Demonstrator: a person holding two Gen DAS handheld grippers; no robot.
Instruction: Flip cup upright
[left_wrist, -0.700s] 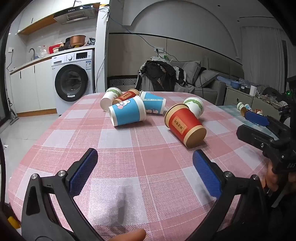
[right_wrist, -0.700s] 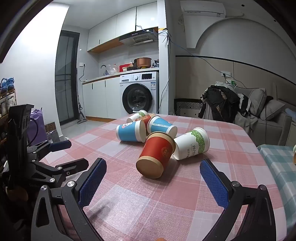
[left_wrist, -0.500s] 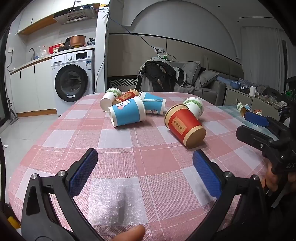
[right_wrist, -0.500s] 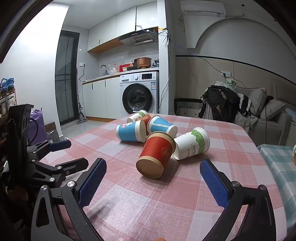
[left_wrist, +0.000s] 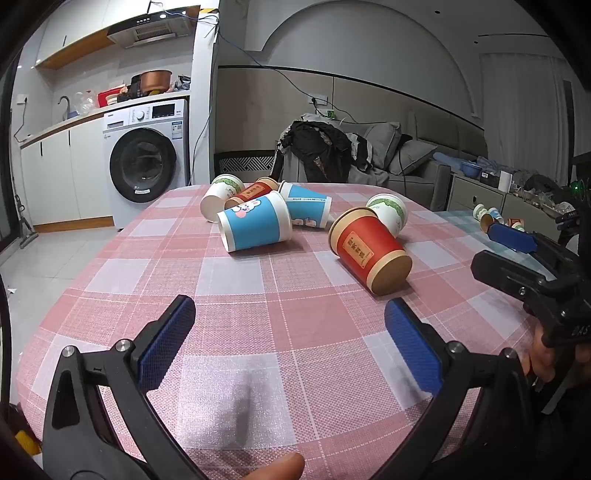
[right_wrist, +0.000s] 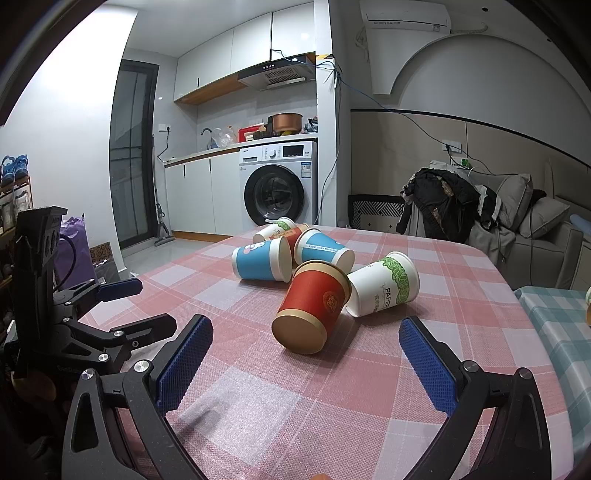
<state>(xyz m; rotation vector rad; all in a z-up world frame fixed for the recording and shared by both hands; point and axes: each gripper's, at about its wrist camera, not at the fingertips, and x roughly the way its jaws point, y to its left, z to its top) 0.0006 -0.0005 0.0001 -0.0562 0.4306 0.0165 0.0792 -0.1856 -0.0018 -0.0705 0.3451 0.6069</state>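
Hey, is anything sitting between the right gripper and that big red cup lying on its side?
Nothing visible is. Only bare tablecloth lies between the right gripper and the red cup, whose base faces the open jaws. A white cup rests against its far right side, which may crowd a grasp there.

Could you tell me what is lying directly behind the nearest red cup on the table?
Behind the red cup lies a white cup with green leaf print on its side, touching it. The red cup covers part of the white cup's base.
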